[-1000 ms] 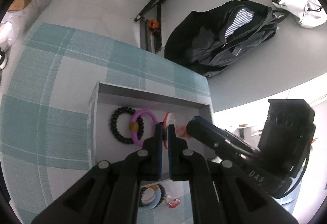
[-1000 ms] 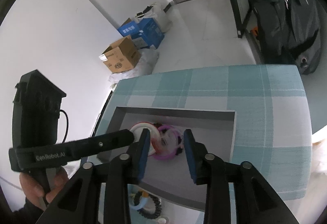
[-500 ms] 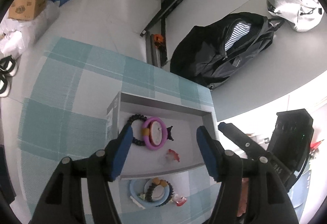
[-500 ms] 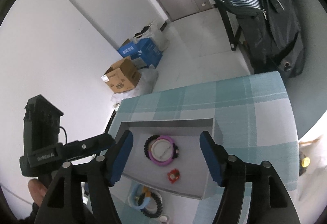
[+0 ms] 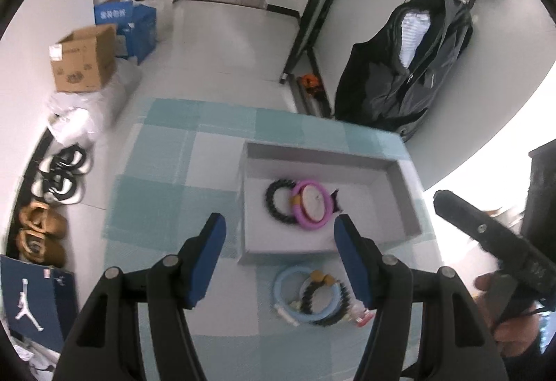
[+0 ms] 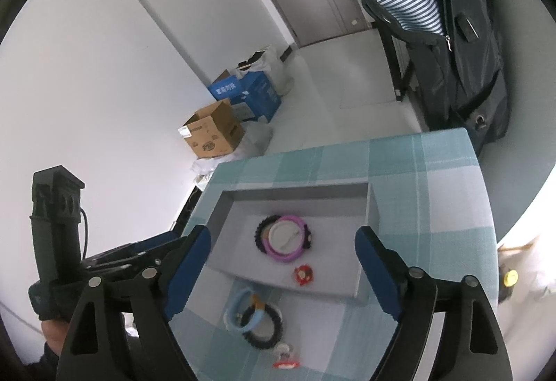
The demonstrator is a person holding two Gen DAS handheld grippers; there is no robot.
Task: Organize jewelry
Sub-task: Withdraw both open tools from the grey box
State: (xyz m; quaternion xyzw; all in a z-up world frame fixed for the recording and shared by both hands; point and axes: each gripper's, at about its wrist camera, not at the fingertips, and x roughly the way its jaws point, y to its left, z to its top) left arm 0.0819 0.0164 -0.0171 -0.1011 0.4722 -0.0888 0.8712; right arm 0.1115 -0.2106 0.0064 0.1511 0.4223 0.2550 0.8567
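Blue checked cloth [image 5: 166, 193] covers the table. My left gripper [image 5: 279, 243] and right gripper [image 6: 282, 257] hang wide and empty above the grey tray [image 5: 399, 207], so I can see the purple ring [image 5: 312, 205] inside and pick the blue ring [image 5: 305, 297] lying outside.

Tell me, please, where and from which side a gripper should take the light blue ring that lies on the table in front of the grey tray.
Take the light blue ring at its left arc, coming straight down from above with one finger inside the loop and one outside. It lies flat on the checked tablecloth, and a black beaded bracelet overlaps its right part, so the left arc is the free band. The left gripper is open above it.
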